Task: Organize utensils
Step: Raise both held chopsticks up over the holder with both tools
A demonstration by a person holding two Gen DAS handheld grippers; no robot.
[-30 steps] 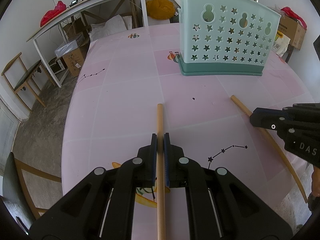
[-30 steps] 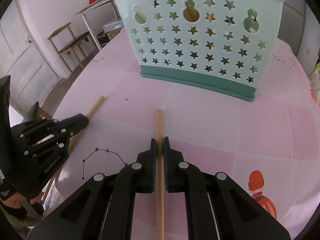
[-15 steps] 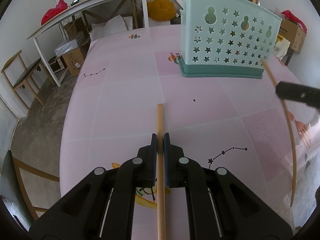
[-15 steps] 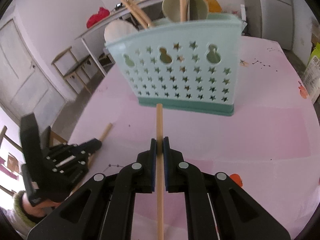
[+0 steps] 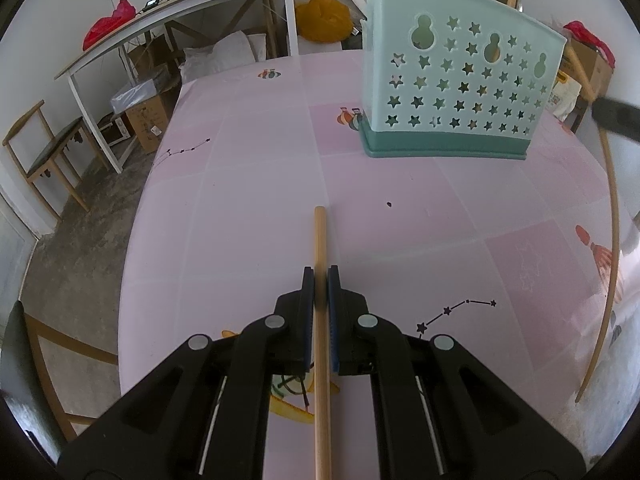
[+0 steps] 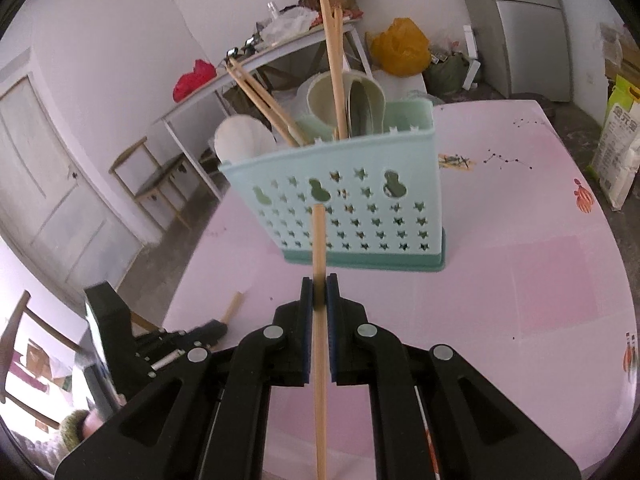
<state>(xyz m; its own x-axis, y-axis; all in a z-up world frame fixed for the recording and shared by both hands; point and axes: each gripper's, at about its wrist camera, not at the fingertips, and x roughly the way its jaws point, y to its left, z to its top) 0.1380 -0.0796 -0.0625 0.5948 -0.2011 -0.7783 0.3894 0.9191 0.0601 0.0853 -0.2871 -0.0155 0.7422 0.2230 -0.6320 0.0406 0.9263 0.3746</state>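
A mint-green utensil caddy with star holes stands on the pink table; it also shows in the right wrist view, holding several wooden chopsticks and pale spoons. My left gripper is shut on a wooden chopstick low over the table. My right gripper is shut on another wooden chopstick, raised and pointing at the caddy. That chopstick and the right gripper show at the right edge of the left wrist view. The left gripper appears lower left in the right wrist view.
A white side table with a red bag, cardboard boxes and a wooden chair stand beyond the table's left edge. A yellow bag and a rice sack sit at the back and right.
My right gripper has lifted its chopstick off the table and risen toward the caddy's top. My left gripper has stayed shut on its chopstick, almost still.
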